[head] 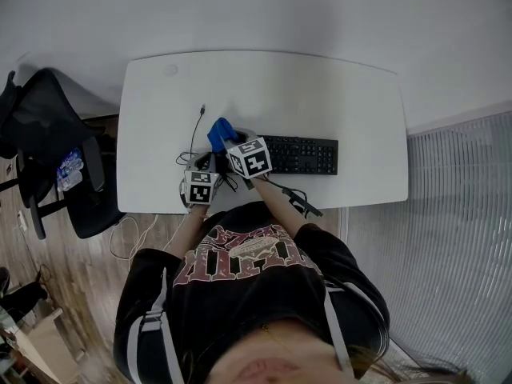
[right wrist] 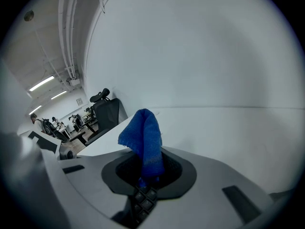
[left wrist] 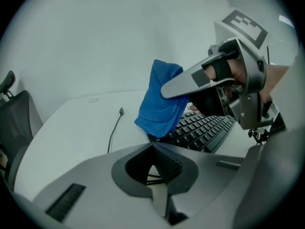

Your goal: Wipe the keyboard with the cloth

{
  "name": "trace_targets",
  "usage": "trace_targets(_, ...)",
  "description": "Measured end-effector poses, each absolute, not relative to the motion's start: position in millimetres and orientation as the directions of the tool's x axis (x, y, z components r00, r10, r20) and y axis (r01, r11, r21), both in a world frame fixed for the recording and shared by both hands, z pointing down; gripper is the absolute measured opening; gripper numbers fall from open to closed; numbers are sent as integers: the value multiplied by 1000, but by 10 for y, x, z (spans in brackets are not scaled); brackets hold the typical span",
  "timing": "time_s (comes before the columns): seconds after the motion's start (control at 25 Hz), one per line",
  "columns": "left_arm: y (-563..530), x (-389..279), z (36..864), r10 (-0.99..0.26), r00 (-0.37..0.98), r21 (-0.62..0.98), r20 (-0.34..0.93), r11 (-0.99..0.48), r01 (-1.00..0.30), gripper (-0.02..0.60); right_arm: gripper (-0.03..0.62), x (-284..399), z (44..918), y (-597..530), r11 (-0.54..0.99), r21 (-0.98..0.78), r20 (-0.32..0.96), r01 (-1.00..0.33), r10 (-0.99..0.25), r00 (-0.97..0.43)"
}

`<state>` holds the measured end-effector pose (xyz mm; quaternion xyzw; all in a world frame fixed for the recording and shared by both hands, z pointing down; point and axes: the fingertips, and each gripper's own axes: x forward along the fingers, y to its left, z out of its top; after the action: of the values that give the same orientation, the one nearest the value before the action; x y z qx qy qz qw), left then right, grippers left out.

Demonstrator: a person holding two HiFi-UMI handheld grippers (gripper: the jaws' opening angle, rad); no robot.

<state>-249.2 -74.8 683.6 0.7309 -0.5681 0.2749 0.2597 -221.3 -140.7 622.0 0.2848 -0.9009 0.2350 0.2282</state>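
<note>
Jaws of the right gripper pinch the blue cloth by a bunched fold over the keyboard, at its left end. The left gripper jaws are closed and empty. It looks soft and floppy, so that fold suits.

A white table stands against a pale wall, a black office chair beside it on wooden floor

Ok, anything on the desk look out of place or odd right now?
Only minor things. A loose cable trails across the desk left of the keyboard, its plug end free. The cloth is bunched in the right gripper, so it hangs as a wad rather than flat.
</note>
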Motion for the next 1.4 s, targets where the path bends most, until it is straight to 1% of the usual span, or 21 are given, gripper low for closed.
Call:
trace_targets(0.36, -750, -2496, 6888, -679, 174, 21, 713, -227, -974, 34, 64, -1965, 6339, -1470, 708, -275, 571, -651, -425, -703)
trace_targets(1.4, -767, -2500, 6900, -674, 127, -28, 727, -214, -976, 34, 64, -1285, 6459, -1580, 678, -213, 618, -704, -465, -634)
